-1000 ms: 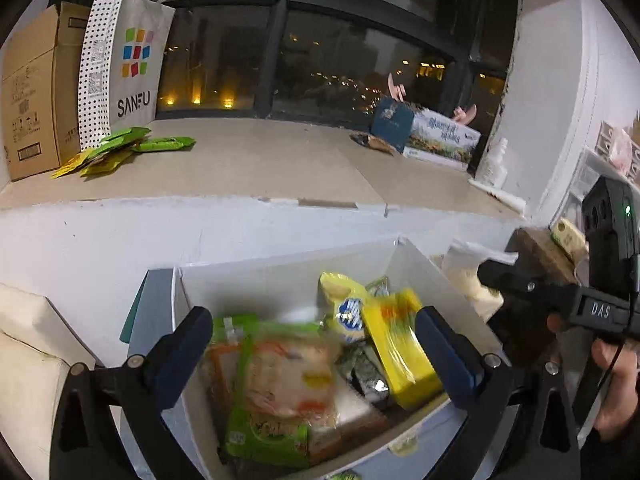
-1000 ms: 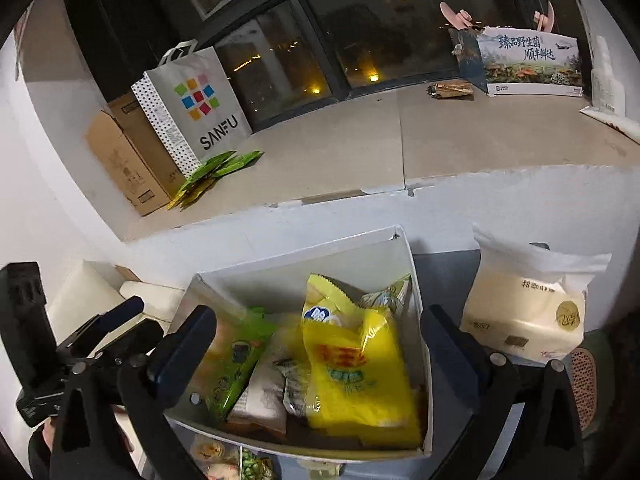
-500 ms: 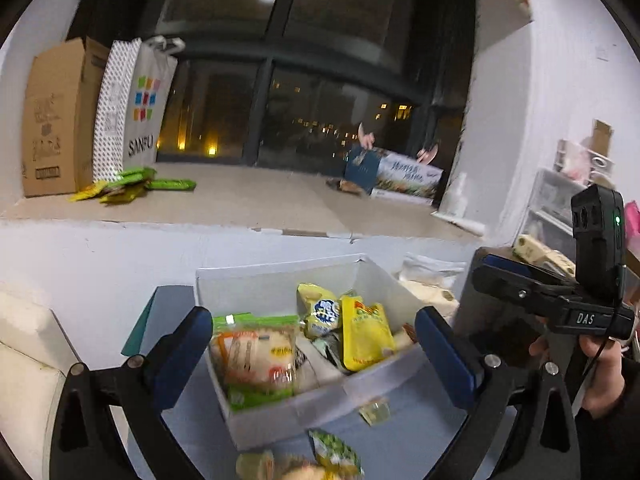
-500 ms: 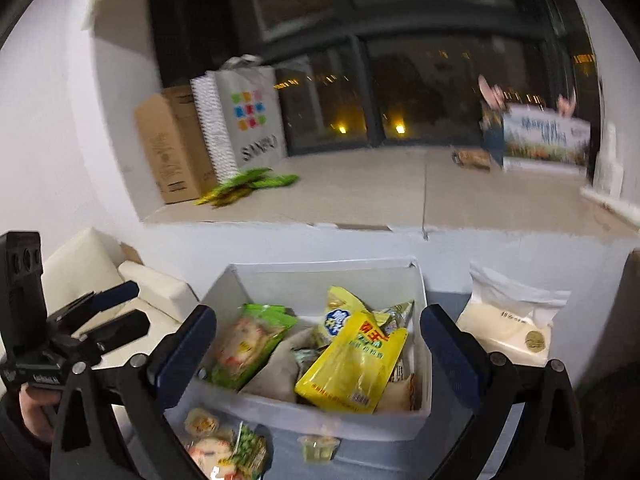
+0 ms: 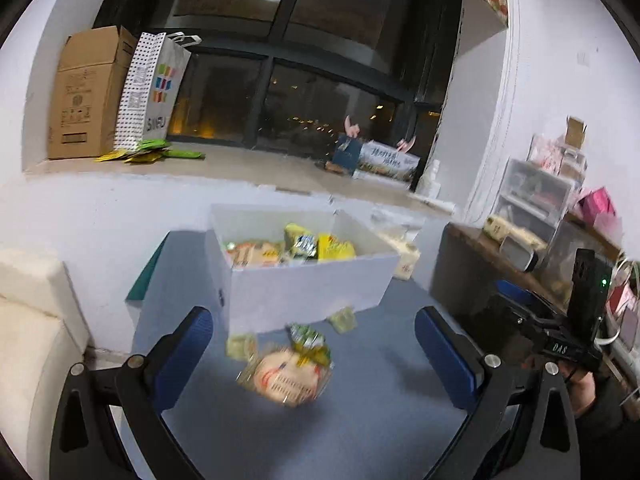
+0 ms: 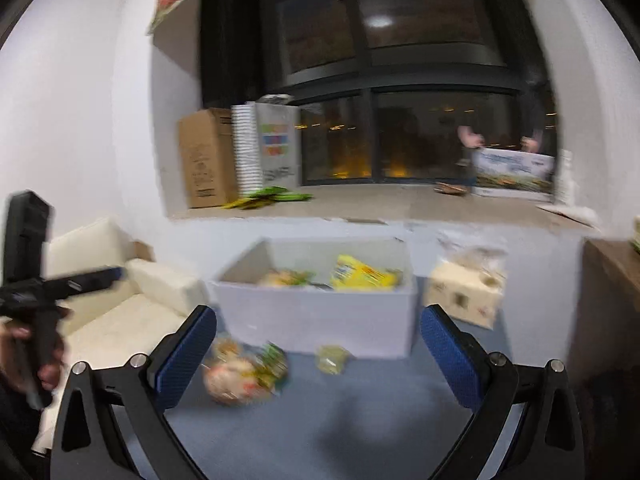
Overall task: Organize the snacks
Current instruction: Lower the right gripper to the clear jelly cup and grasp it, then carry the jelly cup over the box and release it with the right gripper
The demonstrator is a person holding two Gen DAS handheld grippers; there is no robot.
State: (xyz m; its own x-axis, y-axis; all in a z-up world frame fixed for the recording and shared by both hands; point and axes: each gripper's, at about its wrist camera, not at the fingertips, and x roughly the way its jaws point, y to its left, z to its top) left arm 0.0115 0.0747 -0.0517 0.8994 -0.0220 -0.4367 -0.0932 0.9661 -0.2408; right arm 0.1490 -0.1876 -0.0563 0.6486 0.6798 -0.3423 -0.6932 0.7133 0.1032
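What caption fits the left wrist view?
Open left tongs hover over loose snack packets on the blue surface before a white snack-filled box.

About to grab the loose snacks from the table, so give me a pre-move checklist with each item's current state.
1. Left gripper open, holding nothing: ok.
2. Right gripper open, holding nothing: ok.
3. All snacks inside the white box: not ok; a round snack pack and small packets lie on the blue table in front of it.
4. Round snack pack sits between the left fingers' line of approach: ok.
5. Room left in the box: cannot tell.
6. Image sharp enough to aim: not ok, both views blurred.
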